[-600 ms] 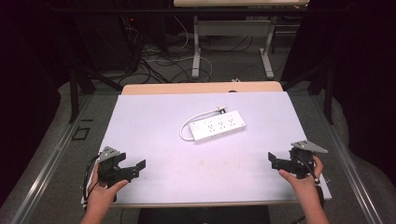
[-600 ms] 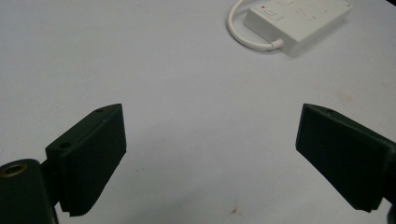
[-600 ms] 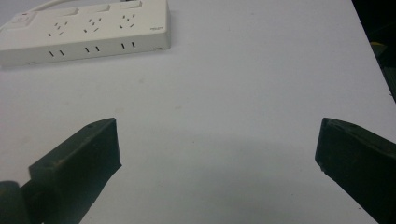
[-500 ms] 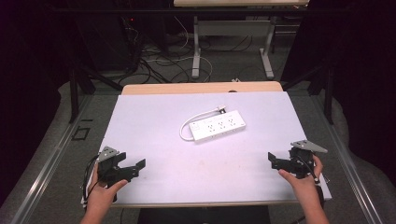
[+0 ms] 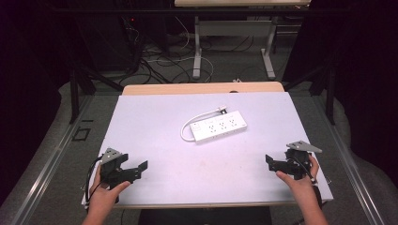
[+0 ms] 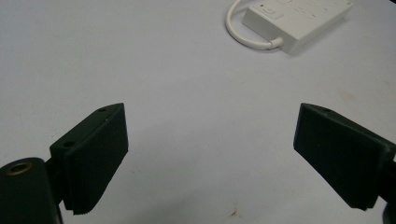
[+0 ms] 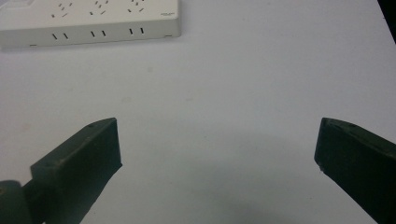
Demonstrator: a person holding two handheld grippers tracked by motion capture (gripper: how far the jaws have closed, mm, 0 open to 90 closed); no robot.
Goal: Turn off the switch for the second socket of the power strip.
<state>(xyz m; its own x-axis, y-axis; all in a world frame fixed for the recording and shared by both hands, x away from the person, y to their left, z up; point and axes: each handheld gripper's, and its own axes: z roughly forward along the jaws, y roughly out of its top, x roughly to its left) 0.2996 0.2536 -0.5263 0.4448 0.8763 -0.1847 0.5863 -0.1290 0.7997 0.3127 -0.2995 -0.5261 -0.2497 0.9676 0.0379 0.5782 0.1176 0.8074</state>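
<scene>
A white power strip (image 5: 217, 126) with a short looped cord lies near the middle of the white table (image 5: 155, 112). My left gripper (image 5: 141, 168) rests at the front left corner, held by a hand, its jaws apart with only bare table between them. In the left gripper view (image 6: 210, 140) the power strip (image 6: 299, 18) lies far ahead at the upper right. My right gripper (image 5: 270, 161) sits at the front right, jaws wide apart and holding nothing. The right gripper view (image 7: 217, 144) has the power strip (image 7: 88, 21) at its upper left.
Beyond the table's far edge stands a desk frame (image 5: 232, 42) with tangled cables (image 5: 159, 61) on the floor. Dark curtains flank both sides. The table's right edge (image 7: 385, 18) lies close to my right gripper.
</scene>
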